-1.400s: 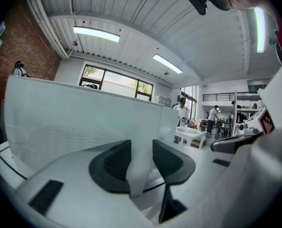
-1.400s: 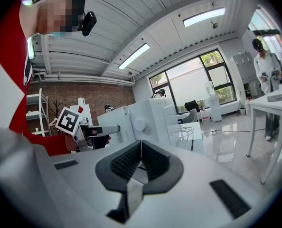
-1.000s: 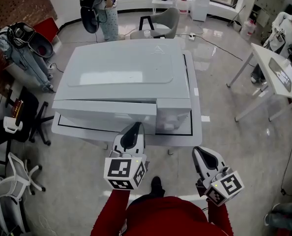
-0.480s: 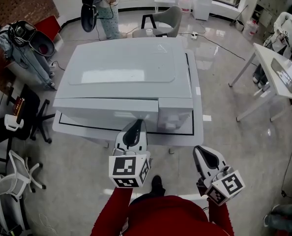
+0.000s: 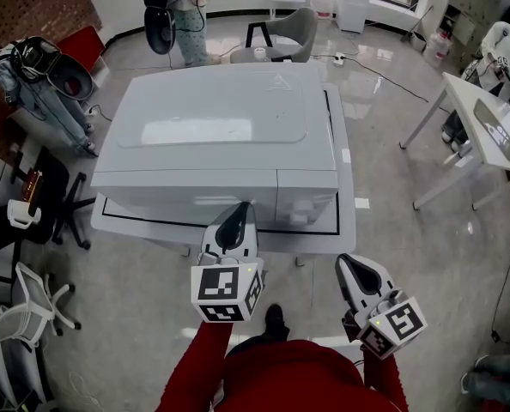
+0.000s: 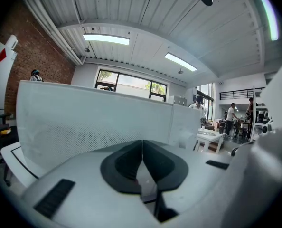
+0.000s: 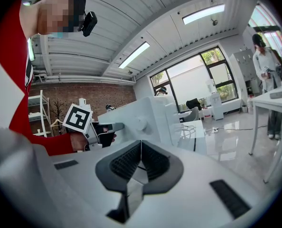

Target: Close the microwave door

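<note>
A large white microwave [image 5: 212, 127] stands on a white table [image 5: 345, 204]. Its door [image 5: 186, 197] lies flush with the control panel [image 5: 306, 194] on its right. My left gripper [image 5: 239, 210] is shut and empty, its tips right at the door's lower front near the seam. In the left gripper view the perforated door [image 6: 84, 127] fills the space just past the shut left gripper [image 6: 142, 144]. My right gripper [image 5: 351, 267] hangs back from the table's front right, shut and empty. The right gripper view shows the right gripper [image 7: 141, 146], the microwave [image 7: 145, 115] and the left gripper [image 7: 115, 126].
Office chairs [image 5: 27, 303] stand at the left and a grey chair [image 5: 289, 37] behind the table. A white desk [image 5: 487, 136] stands at the right with a person [image 5: 504, 45] beside it. Another person [image 5: 182, 15] stands at the back.
The microwave door swung from slightly ajar to flush with the front. My left gripper followed it a little forward. The right gripper stayed put.
</note>
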